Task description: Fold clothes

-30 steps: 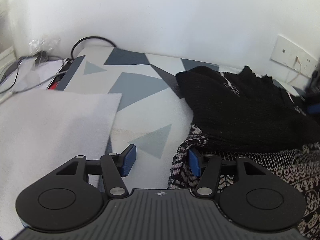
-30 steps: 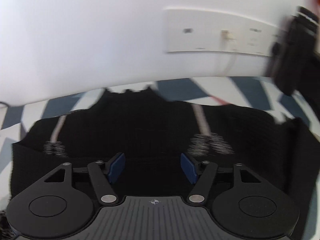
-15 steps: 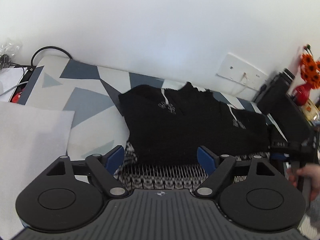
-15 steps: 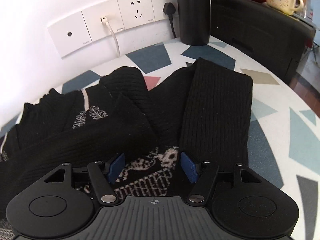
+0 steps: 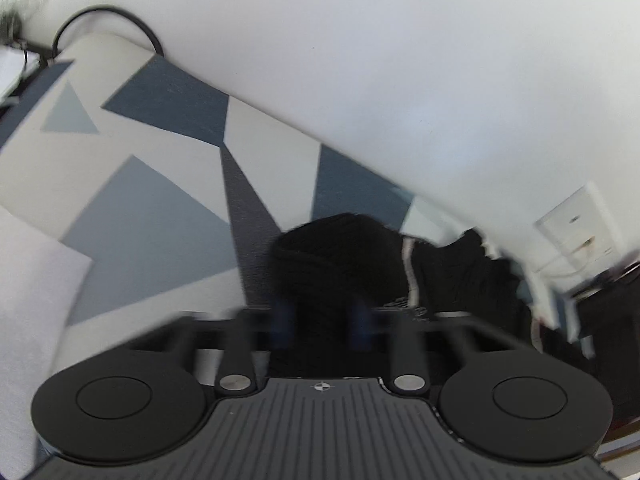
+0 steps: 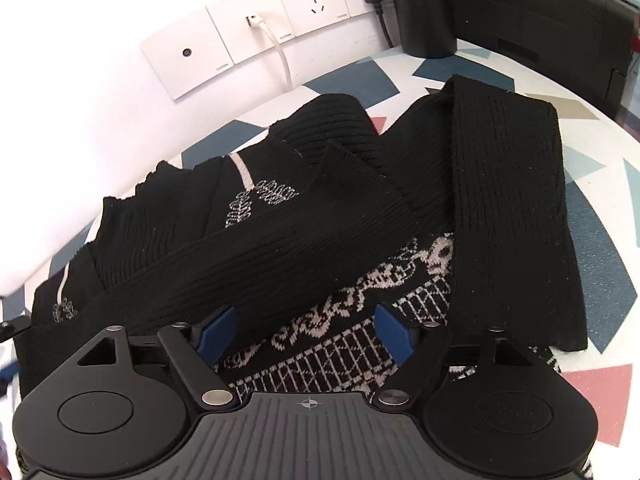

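Note:
A black knit sweater [image 6: 304,240] with white patterning lies on the table with the geometric cloth [image 6: 600,264]. One sleeve [image 6: 508,200] is laid down its right side, and a patterned black-and-white band [image 6: 360,320] shows below. My right gripper [image 6: 306,334] hovers open just above that band, nothing between its blue pads. In the blurred left wrist view, my left gripper [image 5: 318,320] sits low at the sweater's [image 5: 340,256] left end. Its fingers are drawn close with black knit fabric between them.
Wall sockets [image 6: 256,36] with plugged cables run along the white wall behind the sweater. A black box [image 6: 532,20] stands at the back right. A white cloth [image 5: 28,300] lies at the left, and a black cable [image 5: 108,12] loops at the table's far left corner.
The left gripper swung down and in to the sweater's left end, and its fingers narrowed onto the fabric. The right gripper came slightly nearer to the patterned band and stayed open.

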{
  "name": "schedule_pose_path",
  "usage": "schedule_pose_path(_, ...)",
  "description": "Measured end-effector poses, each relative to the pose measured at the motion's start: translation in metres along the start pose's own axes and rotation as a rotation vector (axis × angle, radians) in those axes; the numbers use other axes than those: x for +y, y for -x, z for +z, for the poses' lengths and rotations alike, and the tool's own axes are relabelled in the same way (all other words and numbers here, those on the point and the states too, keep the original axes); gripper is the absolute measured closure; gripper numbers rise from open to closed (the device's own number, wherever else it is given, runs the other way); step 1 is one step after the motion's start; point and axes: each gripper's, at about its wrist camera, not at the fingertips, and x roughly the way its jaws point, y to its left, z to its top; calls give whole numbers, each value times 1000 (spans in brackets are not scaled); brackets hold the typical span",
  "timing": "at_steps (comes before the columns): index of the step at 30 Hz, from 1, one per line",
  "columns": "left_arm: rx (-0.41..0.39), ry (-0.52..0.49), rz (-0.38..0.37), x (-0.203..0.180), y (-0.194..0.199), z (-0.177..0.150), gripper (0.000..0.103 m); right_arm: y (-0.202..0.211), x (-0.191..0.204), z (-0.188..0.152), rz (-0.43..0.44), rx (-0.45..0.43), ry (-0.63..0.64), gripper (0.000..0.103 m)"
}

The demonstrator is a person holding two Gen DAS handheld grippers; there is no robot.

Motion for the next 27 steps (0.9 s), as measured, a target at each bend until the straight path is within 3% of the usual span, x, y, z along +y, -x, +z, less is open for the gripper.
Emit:
schedule_pose_path(6, -119, -3, 82, 7, 15, 5, 93, -4, 14, -4, -13, -11, 23, 14)
schedule_pose_path(13, -79, -69, 102, 28, 3, 16, 91, -11, 29, -6, -1, -27, 58, 12)
schedule_pose_path(14, -70, -55, 106, 29, 4, 14, 85, -12, 32, -6, 1, -29, 63, 12)
schedule_pose_path(16, -80, -15, 97, 29, 12, 11, 49, -13, 36, -7, 4, -34, 73, 12)
schedule_pose_path(17, -93, 4, 80, 28, 19, 8, 16, -11, 33, -6, 4, -38, 59, 12)
schedule_pose_path(18, -108, 19, 47, 25, 27, 3, 10, -7, 26, -5, 4, -43, 36, 12)
schedule_pose_path(21, -59, -15, -76, 7, 52, -18, 9, 6, 6, -3, 7, -51, -10, 12)
schedule_pose_path(23, -14, -99, -70, -12, 65, -38, 7, 16, -10, -5, -15, -58, -5, 12)
schedule_pose_path(27, 29, -239, 32, -47, 77, -85, 4, 33, -41, -13, -112, -98, 20, 15)
